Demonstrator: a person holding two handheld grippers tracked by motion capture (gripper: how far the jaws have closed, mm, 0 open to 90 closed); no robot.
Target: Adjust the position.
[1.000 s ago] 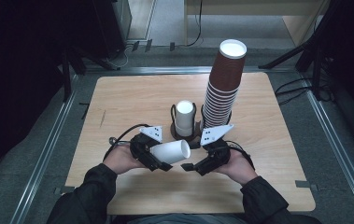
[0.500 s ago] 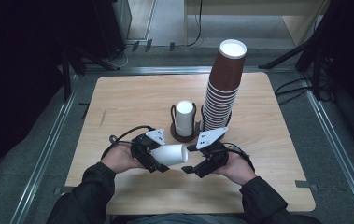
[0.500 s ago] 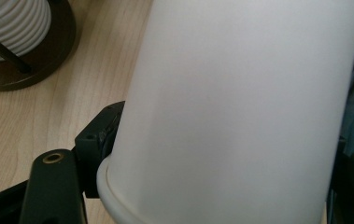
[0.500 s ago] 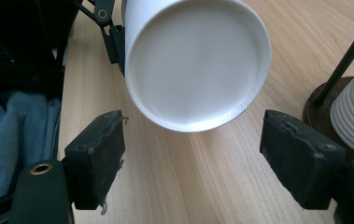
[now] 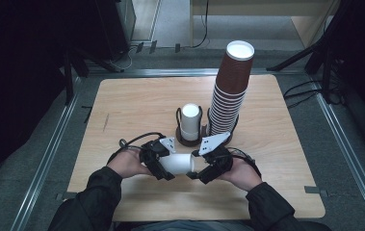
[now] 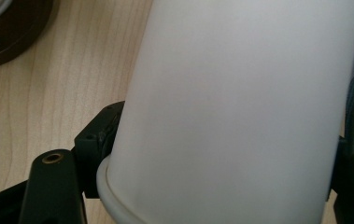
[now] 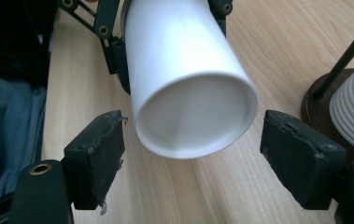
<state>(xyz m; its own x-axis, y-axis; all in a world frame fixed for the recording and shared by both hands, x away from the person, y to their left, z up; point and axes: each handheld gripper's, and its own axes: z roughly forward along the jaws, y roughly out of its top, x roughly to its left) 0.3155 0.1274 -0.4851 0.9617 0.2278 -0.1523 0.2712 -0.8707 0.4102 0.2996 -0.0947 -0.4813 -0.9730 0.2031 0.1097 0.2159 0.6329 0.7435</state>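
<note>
1. The left gripper [image 5: 163, 163] pinches a white cup [image 5: 177, 163] near its rim, holding it on its side just above the worktop [image 5: 136, 106] so the closed base points toward the other hand.
2. The right gripper [image 7: 191, 158] has its jaws spread on either side of that base, not touching, probably ready to take it over.
3. Behind them stand a short stack of white cups [image 5: 189, 122] on a dark holder and a tall stack of brown cups [image 5: 230, 91], well apart from the hand-off.

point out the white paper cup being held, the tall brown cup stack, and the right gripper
white paper cup [image 7: 191, 84], right gripper view, side wall
tall stack of brown paper cups [image 5: 230, 82], high view, upper stack
right gripper [image 7: 191, 161], right gripper view, between its fingers
</note>
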